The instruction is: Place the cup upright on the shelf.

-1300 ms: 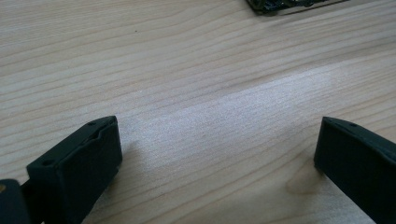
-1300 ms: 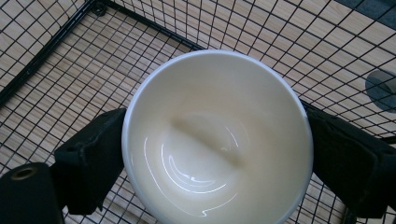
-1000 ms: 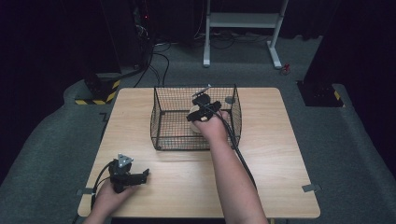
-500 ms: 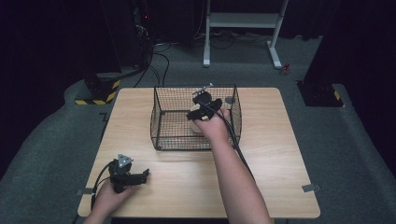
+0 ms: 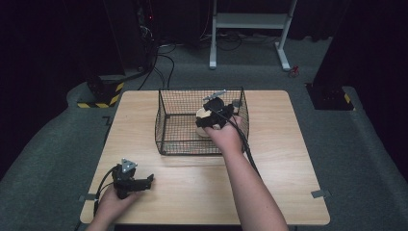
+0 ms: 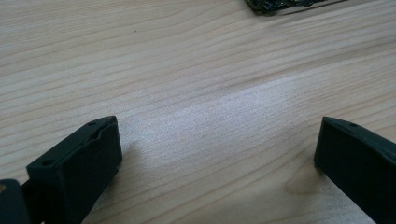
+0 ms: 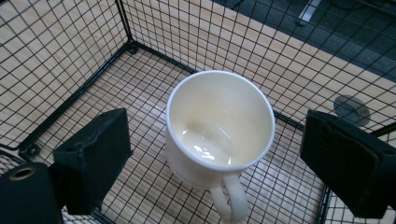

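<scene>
Mug (image 7: pixel 219 135), white and upright, between the wide-open jaws of the right gripper (image 7: pixel 219 154), not touched, handle at 6 o'clock. Inside the wire basket (image 5: pixel 166 130). Left gripper (image 6: pixel 217 154) at 7 o'clock on the table (image 5: pixel 288 159), wide open, holding nothing.

A white mug (image 7: pixel 219 140) looks like glazed ceramic, smooth and glossy, with small bright highlights on its inner bottom. It stands in a basket (image 7: pixel 84 88) of thin black metal wire, welded in a fine grid with a slight sheen. The table (image 6: pixel 196 84) is pale wood with clear grain lines, smooth with a soft satin shine. The right hand-held gripper (image 7: pixel 217 158) and the left hand-held gripper (image 6: pixel 217 154) have matt black plastic jaws.
</scene>
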{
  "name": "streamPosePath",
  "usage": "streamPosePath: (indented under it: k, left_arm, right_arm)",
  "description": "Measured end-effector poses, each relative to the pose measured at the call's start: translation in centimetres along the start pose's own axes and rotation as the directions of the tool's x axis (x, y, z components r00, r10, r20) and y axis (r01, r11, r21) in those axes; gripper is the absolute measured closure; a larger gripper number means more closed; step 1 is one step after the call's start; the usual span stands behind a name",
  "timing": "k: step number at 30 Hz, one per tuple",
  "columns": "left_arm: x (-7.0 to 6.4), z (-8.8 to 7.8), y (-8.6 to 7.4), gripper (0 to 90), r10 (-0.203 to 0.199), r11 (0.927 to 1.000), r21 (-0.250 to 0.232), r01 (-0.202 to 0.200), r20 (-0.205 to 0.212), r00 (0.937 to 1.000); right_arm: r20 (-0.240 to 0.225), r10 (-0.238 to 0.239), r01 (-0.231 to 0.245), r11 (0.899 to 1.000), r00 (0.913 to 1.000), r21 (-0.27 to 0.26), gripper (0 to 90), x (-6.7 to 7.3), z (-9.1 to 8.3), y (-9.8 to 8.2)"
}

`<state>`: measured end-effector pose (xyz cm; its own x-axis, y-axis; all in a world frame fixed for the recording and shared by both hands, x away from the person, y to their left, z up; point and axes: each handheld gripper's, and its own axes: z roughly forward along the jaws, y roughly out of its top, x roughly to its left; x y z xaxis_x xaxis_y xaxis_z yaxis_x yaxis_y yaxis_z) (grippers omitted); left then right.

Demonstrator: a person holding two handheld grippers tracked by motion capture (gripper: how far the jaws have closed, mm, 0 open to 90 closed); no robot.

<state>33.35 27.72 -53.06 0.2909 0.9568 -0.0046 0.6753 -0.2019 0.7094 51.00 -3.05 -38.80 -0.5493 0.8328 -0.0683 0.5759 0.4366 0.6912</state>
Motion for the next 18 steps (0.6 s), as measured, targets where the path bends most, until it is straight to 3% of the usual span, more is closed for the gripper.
streamPosePath:
  k: [11, 15, 18]
  left_arm:
    - [0.0, 0.0, 0.0, 1.1, -0.001, 1.0, 0.001, 0.001, 0.0, 1.0]
    - [0.0, 0.0, 0.0, 1.1, 0.0, 1.0, 0.0, 0.0, 0.0, 1.0]
    - [0.0, 0.0, 0.0, 1.1, 0.0, 1.0, 0.001, 0.0, 0.0, 1.0]
  right_arm:
    - [-0.001, 0.023, -0.024, 0.998, 0.9997, -0.062, 8.8, 0.1, -2.4, -2.6]
    - [0.015, 0.006, -0.005, 0.997, 0.9999, -0.083, 8.7, 0.5, -3.0, -3.6]
    - [0.05, -0.032, 0.036, 0.996, 0.9982, -0.079, 8.5, 1.1, -3.6, -4.3]
